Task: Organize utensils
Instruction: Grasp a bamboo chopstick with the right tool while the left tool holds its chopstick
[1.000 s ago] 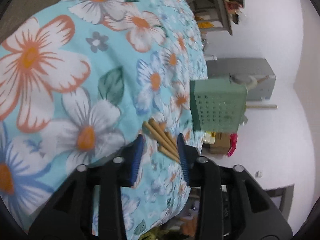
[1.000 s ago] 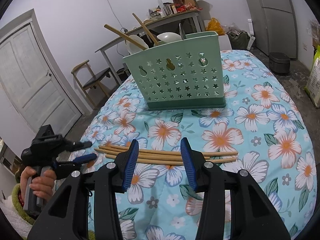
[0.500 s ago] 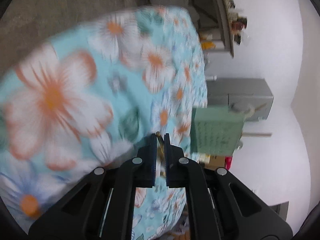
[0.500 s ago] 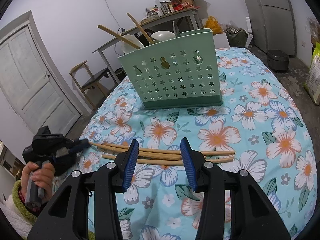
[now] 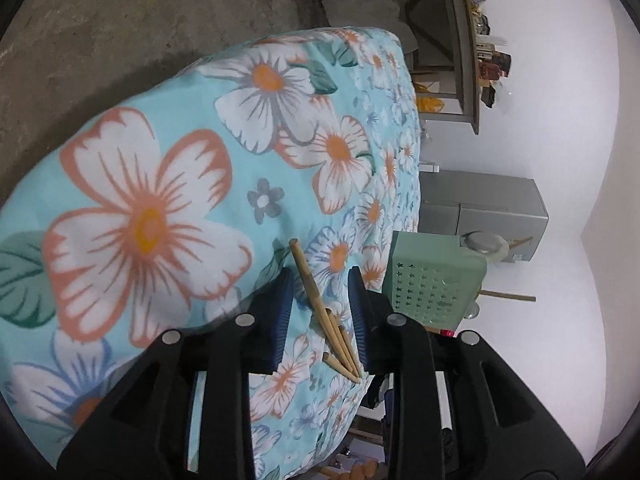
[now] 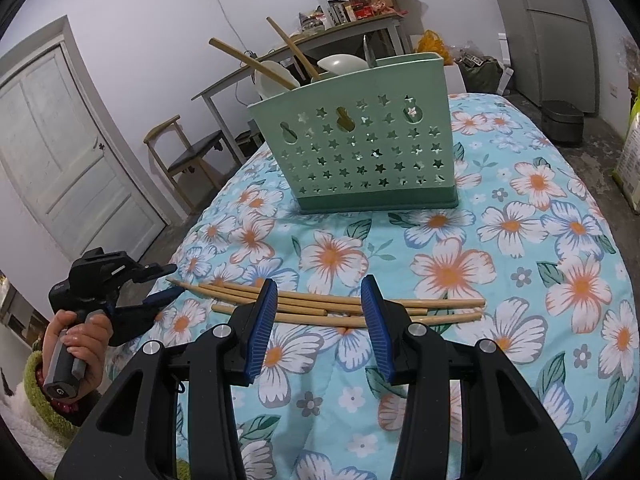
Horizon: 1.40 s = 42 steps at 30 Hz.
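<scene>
Right gripper (image 6: 320, 320) nearest, fingers spread, empty, hovering just short of chopsticks (image 6: 340, 308). The bundle lies flat on the floral cloth (image 6: 520, 280), long axis running left-right, i.e. crosswise to the right fingers. Left gripper (image 6: 160, 284) sits at the bundle's left tips, fingers spread w/ stick ends between them, not pinched. Left looks nearer for an end grab. Green caddy (image 6: 360, 148) stands farther back, utensils already in it.

Bare cloth (image 6: 460, 272) before holder (image 6: 360, 152), seemingly.
</scene>
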{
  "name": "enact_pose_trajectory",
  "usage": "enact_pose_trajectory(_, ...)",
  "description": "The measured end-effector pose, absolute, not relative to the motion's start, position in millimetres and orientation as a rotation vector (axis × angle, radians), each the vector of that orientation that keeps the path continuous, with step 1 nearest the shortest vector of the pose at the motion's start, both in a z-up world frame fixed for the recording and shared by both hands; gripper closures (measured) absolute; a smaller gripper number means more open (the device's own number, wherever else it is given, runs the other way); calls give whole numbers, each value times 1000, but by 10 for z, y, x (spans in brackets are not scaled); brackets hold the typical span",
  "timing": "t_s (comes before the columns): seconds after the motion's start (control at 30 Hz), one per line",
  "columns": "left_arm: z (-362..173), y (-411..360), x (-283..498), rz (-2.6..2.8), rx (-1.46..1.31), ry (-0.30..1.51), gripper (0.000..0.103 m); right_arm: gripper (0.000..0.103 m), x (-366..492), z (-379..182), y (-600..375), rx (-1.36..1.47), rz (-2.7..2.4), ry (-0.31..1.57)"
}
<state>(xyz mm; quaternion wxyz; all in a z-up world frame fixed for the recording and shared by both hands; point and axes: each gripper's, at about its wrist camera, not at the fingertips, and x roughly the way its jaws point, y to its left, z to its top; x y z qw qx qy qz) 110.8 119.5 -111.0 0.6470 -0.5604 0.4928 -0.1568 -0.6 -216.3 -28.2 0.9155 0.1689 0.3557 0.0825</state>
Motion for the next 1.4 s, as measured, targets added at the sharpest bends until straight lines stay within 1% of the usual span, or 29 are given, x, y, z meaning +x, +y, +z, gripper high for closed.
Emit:
enact_pose_trajectory(0.07, -1145, 1248, 1100, -347, -1270, 1121, 79, 60, 0, -294, -2149, 351, 173, 734)
enact_pose_trajectory(0.17, -1179, 1230, 1124, -322, -1263, 1123, 90, 60, -4, -300, -2138, 349, 177, 736)
enact_pose_trajectory(0.2, -1203, 1233, 1129, -310, -1264, 1129, 95, 60, -7, -304, -2134, 350, 178, 737)
enact_pose_trajectory(0.43, -1233, 1238, 1109, -317, -1273, 1114, 94, 60, -80, -351, -2161, 385, 190, 764)
enact_pose_trajectory(0.7, -1141, 1254, 1062, -397, -1236, 1061, 96, 60, -183, -588, -2429, 556, 130, 862)
enact_pose_trajectory(0.97, -859, 1370, 1040, -488, -1048, 963, 95, 60, -95, -830, -2778, 731, -29, 919)
enact_pose_trajectory(1.1, -666, 1374, 1050, -529, -900, 918, 94, 60, -7, -919, -2901, 849, -56, 896)
enact_pose_trajectory(1.27, -604, 1333, 1093, -568, -839, 910, 94, 60, 57, -959, -2982, 953, -93, 867)
enact_pose_trajectory(1.4, -619, 1357, 1140, -593, -831, 926, 94, 70, 36, -981, -3011, 993, -135, 858)
